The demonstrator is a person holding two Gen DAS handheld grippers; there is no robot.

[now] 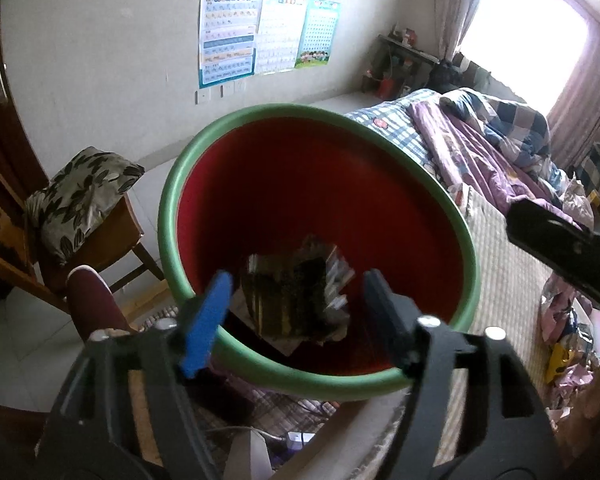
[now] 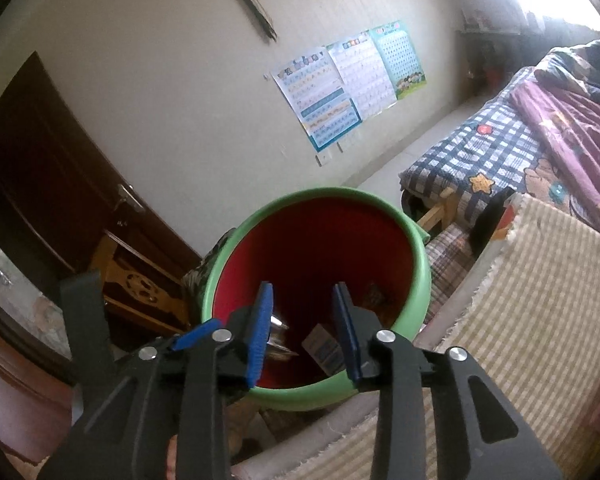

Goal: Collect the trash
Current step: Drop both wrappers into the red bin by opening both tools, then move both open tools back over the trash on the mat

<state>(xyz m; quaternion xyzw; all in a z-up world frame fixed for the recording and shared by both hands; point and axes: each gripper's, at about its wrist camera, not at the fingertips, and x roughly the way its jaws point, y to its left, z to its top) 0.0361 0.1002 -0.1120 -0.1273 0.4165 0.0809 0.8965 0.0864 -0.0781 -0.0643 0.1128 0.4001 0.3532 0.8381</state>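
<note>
The round plastic bin with a red interior and a green rolled rim (image 1: 172, 216) stands at the edge of the bed covered by a beige striped woven mat (image 2: 540, 300). The left gripper (image 1: 296, 304) hovers over the bin mouth, fingers spread apart and empty. The right gripper (image 2: 302, 320) also points into the bin, fingers parted with nothing between them. Trash already lies at the bottom: a dark crumpled foil wrapper (image 1: 288, 292) and small printed packets (image 2: 324, 350). More crinkled pink and yellow wrappers (image 1: 568, 344) lie on the bed to the right, well apart from the bin. Risk, as judged: either gripper lowering or swinging sideways may strike the rim and tip the bin; light wrappers may slip from a shallow pinch and fall beside it.
</note>
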